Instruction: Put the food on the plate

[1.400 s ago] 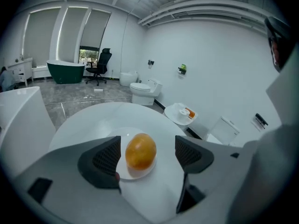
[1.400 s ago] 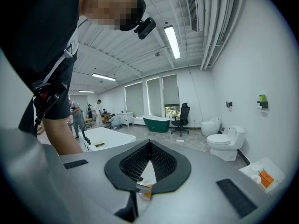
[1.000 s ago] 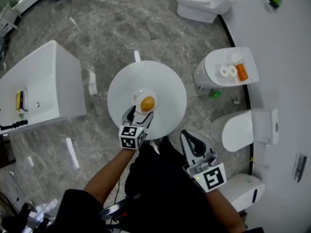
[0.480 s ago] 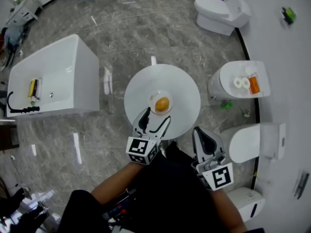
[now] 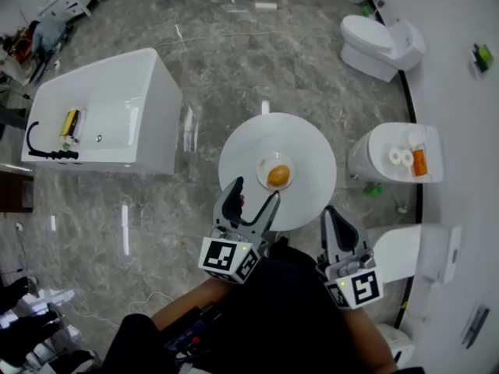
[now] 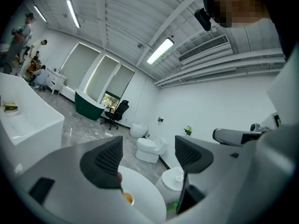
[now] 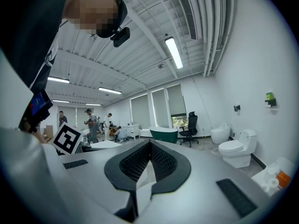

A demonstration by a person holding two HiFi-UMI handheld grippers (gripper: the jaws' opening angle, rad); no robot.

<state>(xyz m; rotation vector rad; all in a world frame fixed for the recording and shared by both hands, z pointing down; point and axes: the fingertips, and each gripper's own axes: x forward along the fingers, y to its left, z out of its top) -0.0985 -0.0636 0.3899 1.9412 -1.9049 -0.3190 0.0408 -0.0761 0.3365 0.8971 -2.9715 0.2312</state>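
An orange round piece of food point(image 5: 278, 175) lies on a small white plate point(image 5: 267, 164) in the middle of a round white table point(image 5: 306, 148). My left gripper point(image 5: 249, 195) is open and empty, held at the table's near edge, short of the plate. In the left gripper view the food point(image 6: 127, 198) shows low between the open jaws of the left gripper point(image 6: 146, 158), well beyond them. My right gripper point(image 5: 337, 218) is shut with nothing in it, near the table's front right edge. The right gripper view shows the right gripper point(image 7: 149, 161) with its jaws pressed together.
A white bathtub point(image 5: 101, 115) stands to the left on the grey marble floor. Toilets point(image 5: 383, 44) and white fixtures point(image 5: 398, 154) line the curved wall on the right. People stand far off in the room point(image 7: 91, 122).
My left gripper has drawn back from the plate toward me, and its jaws stand apart. The food stays on the plate. The head view has shifted, so the table sits further right.
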